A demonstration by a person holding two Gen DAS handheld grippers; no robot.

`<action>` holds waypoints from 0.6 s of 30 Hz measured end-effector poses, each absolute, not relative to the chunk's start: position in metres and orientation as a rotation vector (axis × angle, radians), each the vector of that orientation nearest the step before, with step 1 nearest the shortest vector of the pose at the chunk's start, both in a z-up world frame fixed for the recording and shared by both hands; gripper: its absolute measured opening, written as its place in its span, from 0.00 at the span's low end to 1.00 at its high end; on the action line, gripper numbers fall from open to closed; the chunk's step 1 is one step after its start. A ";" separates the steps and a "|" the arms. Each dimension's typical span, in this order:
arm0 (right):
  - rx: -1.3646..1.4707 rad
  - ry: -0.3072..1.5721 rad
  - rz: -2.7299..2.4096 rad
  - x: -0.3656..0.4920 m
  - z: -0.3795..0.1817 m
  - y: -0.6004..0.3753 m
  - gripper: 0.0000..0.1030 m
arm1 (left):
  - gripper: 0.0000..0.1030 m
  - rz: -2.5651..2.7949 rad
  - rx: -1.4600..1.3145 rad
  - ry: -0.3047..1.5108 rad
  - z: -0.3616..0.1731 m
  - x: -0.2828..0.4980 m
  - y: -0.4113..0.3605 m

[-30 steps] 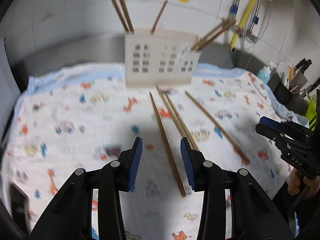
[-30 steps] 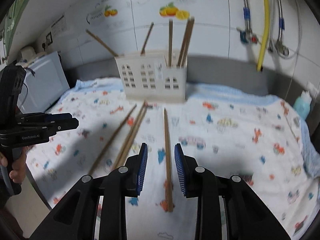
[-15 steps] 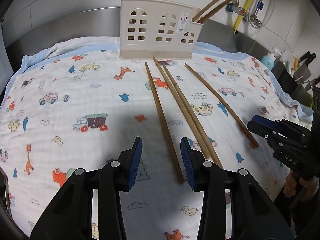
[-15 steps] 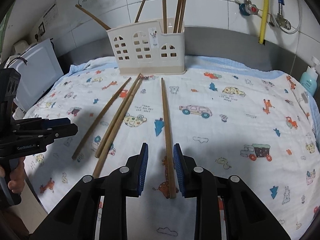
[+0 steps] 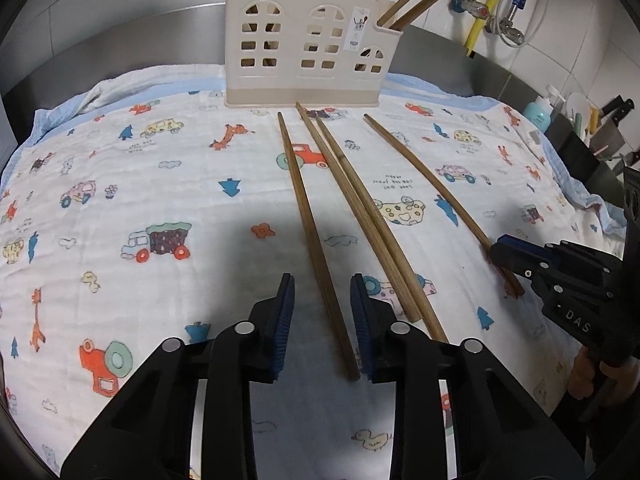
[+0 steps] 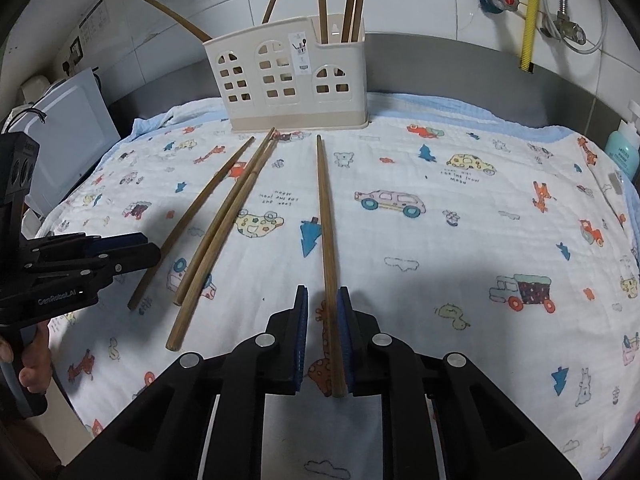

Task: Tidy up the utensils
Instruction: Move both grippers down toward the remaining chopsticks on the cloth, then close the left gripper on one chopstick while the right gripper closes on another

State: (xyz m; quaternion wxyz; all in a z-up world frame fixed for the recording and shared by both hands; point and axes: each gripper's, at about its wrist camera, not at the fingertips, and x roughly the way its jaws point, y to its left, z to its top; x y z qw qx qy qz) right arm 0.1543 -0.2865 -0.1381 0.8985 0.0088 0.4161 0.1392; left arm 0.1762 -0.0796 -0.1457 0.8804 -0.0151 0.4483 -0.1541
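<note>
Several brown chopsticks lie on a cartoon-print cloth point(image 5: 120, 184) in front of a cream holder point(image 5: 304, 48) that has more chopsticks standing in it. My left gripper point(image 5: 320, 292) straddles the near end of the leftmost chopstick point(image 5: 308, 216). Its jaws are closing, and a gap still shows beside the stick. My right gripper point(image 6: 322, 300) straddles the rightmost chopstick point(image 6: 326, 216). Those jaws are closing too; the stick lies against the right pad with a gap at the left pad. The left wrist view also catches the right gripper point(image 5: 500, 250) at the edge. Between the two sticks lies a pair of chopsticks point(image 5: 360, 216).
The holder point(image 6: 288, 80) stands at the cloth's far edge against a steel backsplash and tiled wall. A white appliance point(image 6: 68, 132) sits at the left, a teal bottle point(image 5: 538, 114) and a knife rack point(image 5: 600, 140) at the right. A yellow hose point(image 6: 530, 12) hangs behind.
Both grippers have come down toward the cloth, each over its own chopstick. Both pairs of jaws have narrowed around the sticks.
</note>
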 end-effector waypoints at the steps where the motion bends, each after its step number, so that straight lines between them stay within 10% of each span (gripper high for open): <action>1: 0.017 0.862 0.286 0.154 -0.139 -0.287 0.14 | 0.26 -0.319 -0.034 0.938 -0.147 0.177 -0.080; 18: -0.011 0.867 0.266 0.158 -0.145 -0.287 0.07 | 0.14 -0.257 0.010 0.945 -0.152 0.186 -0.090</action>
